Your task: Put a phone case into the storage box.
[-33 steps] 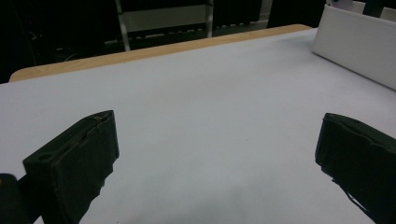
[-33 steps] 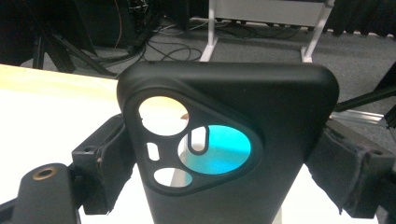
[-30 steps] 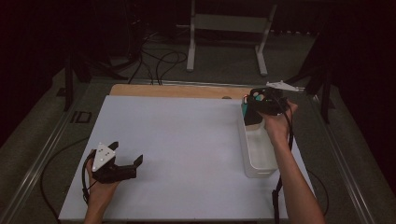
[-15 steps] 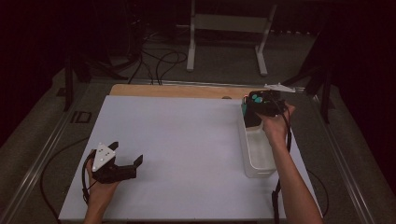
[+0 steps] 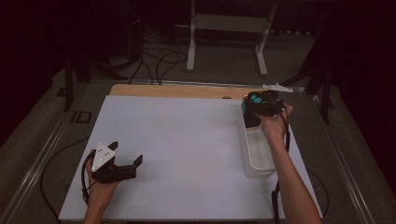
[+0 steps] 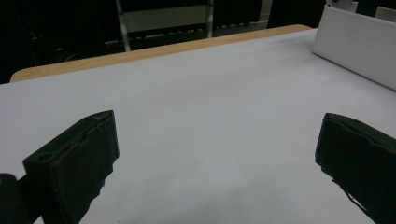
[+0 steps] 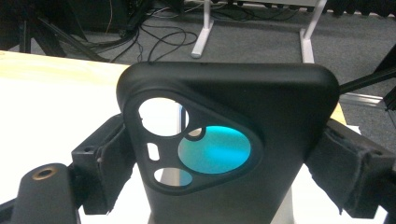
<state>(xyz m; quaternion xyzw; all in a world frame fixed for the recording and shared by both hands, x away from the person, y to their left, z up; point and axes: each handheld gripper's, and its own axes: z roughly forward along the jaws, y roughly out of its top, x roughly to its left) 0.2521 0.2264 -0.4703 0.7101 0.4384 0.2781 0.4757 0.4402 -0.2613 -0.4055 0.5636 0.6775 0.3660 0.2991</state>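
Phone case (image 7: 229,140), black with a triangular camera cut-out, is sitting clamped between the jaws of the right gripper (image 5: 261,103), over the far end of the clear bin (image 5: 259,161). The right gripper view is showing the cut-out and a teal patch behind it, which the high view is giving only as a small teal spot. Compared with a second ago, the right gripper is sitting slightly higher over the bin. The left gripper (image 5: 126,165), far left of the bin, is resting with jaws wide and empty. No writing is readable.
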